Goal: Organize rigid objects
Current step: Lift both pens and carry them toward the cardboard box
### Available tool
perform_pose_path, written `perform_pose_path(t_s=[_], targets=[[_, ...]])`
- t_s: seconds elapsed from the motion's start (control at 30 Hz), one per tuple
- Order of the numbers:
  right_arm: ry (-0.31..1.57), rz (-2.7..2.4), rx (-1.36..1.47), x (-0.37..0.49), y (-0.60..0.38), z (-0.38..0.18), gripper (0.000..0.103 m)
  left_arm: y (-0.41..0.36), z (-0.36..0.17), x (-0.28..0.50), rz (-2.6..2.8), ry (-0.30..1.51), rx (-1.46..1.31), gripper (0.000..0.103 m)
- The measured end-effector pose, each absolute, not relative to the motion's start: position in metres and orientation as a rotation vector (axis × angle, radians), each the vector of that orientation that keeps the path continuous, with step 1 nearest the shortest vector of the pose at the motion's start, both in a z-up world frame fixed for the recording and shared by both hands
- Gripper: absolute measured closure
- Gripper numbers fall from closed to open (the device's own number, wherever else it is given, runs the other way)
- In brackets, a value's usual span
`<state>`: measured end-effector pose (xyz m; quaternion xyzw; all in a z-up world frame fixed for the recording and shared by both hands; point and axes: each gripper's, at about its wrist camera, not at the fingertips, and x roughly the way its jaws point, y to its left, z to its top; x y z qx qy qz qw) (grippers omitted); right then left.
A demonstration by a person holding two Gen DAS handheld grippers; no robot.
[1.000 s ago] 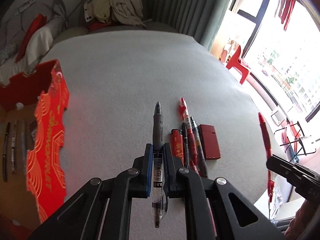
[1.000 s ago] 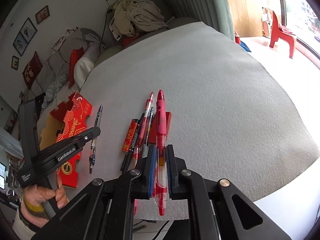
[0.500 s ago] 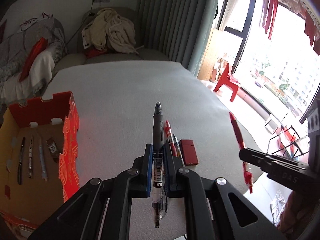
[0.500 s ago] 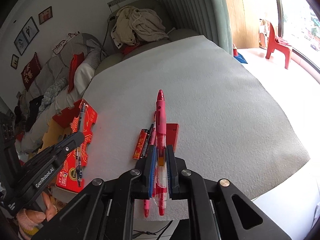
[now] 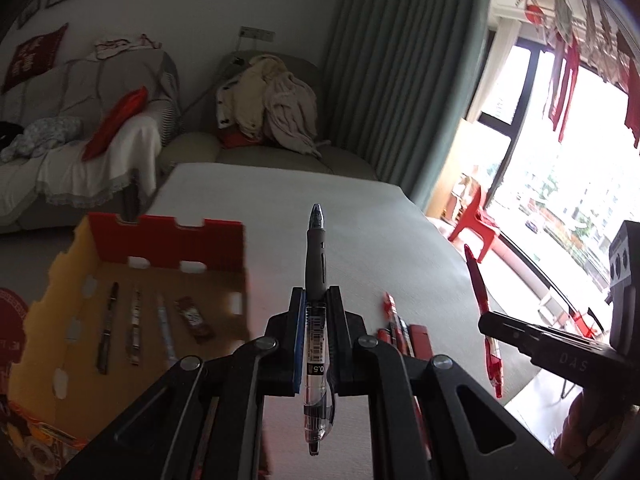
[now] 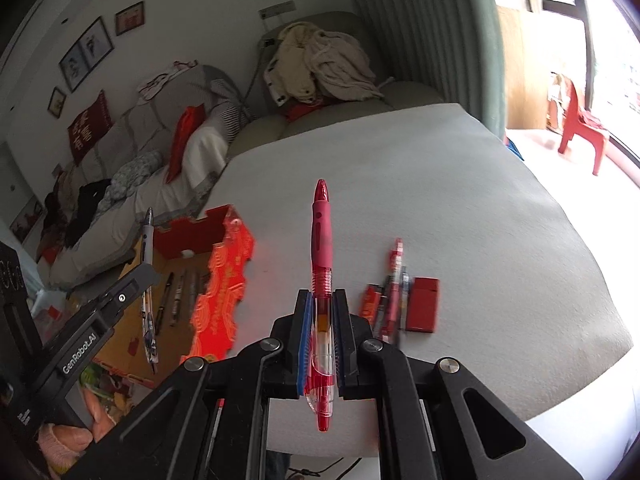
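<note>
Both hands have lifted off the table: left gripper (image 5: 316,332) clamps a black pen (image 5: 316,280), right gripper (image 6: 320,332) a red pen (image 6: 321,264), both pointing forward, the box (image 5: 168,240) lying left, nearer the left.

The table cover (image 6: 460,208) looked matt, felt-like cloth; the box (image 5: 168,240) glossy red card outside, plain brown cardboard inside; the black pen (image 5: 316,304) clear plastic

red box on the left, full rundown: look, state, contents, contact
The red box is open-topped cardboard: red outside with orange-gold wave print, plain brown inside, notched rim and slotted walls. It sits upright at the left edge of the grey table. Flat on its floor lie three pens side by side and a small brown packet. Neither gripper touches it.
</note>
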<state>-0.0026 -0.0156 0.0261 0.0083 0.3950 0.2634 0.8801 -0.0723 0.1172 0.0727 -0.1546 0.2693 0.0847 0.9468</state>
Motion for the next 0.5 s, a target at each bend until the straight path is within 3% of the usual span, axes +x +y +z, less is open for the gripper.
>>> perform_pose_path(t_s=[0.5], targets=[[0.834, 0.856, -0.095, -0.038, 0.123, 0.022, 0.092, 0.208, 0.065, -0.124, 0.372, 0.506, -0.384, 0.092]])
